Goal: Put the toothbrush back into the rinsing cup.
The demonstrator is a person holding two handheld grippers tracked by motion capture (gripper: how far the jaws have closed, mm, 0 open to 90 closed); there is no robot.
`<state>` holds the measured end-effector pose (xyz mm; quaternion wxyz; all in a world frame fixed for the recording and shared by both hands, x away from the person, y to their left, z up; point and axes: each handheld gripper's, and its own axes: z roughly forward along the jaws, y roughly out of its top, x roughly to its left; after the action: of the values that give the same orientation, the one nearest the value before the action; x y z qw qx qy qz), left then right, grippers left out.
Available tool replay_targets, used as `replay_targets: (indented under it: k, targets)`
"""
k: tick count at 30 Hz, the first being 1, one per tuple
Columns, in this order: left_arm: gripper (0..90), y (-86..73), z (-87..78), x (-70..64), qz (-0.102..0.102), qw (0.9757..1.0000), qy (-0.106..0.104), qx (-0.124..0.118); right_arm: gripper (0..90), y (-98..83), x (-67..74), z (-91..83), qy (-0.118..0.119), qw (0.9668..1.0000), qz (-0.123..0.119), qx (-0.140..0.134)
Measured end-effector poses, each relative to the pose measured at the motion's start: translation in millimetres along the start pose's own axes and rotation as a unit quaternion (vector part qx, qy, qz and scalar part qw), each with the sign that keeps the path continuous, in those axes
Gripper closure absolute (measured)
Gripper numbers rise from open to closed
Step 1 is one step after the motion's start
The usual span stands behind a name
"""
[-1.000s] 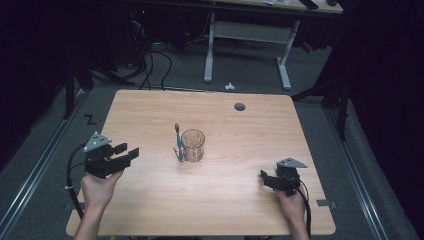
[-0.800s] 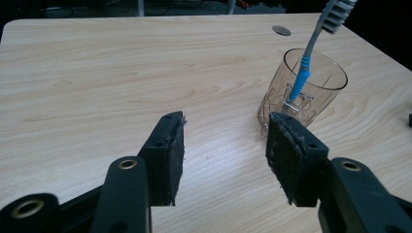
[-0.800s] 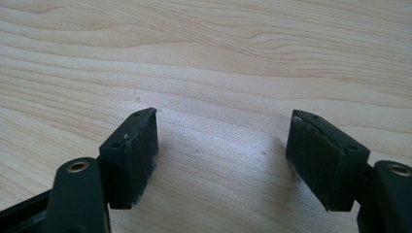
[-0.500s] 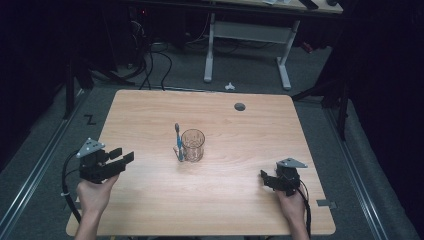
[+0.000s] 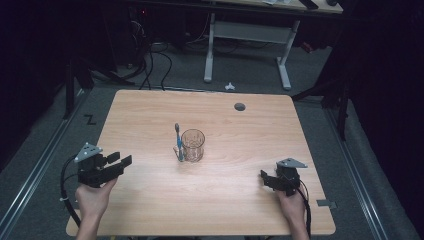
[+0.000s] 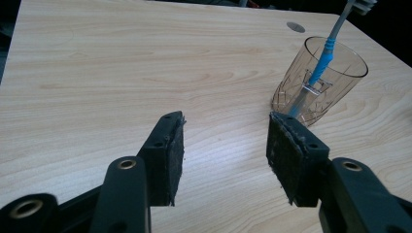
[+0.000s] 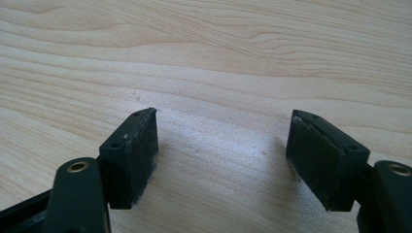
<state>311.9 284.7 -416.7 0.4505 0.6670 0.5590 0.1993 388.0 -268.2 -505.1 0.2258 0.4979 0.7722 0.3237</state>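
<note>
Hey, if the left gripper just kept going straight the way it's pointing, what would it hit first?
Probably the clear glass holding the toothbrush. The left gripper is open with bare table between them; the glass sits slightly right of centre, so the right-hand jaw would likely touch first.

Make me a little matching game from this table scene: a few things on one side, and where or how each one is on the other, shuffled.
Things:
1. toothbrush
2. glass cup
3. left claw
4. small round hole

Descriptions:
A. in the tabletop near the far edge
B. open, empty, near the table's left edge
C. clear, upright mid-table
D. blue, leaning on the cup

Pairs: 1-D, 2-C, 3-B, 4-A
</note>
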Motion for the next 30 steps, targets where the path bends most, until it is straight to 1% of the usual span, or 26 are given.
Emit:
replay_targets:
  k: [17, 19, 20, 25, 30]
  targets:
    - [48.3, -15.3, 4.8, 3.1, -0.016, 0.9999, 0.003, 0.005, 27.4, 0.0, 0.0, 0.0, 0.000, 1.0000, 0.000, 0.000]
    - [48.2, -16.0, 5.7, 3.4, -0.016, 0.9998, 0.004, 0.007, 27.4, 0.0, 0.0, 0.0, 0.000, 1.0000, 0.000, 0.000]
    - [48.2, -16.9, 7.4, 3.2, -0.013, 0.9998, 0.006, 0.016, 27.5, 0.0, 0.0, 0.0, 0.000, 1.0000, 0.000, 0.000]
    - [48.1, -20.2, 10.0, 1.9, -0.007, 0.9997, 0.011, 0.021, 27.5, 0.0, 0.0, 0.0, 0.000, 1.0000, 0.000, 0.000]
    - [48.0, -24.5, 14.2, 2.5, -0.011, 0.9995, 0.013, 0.025, 27.5, 0.0, 0.0, 0.0, 0.000, 1.0000, 0.000, 0.000]
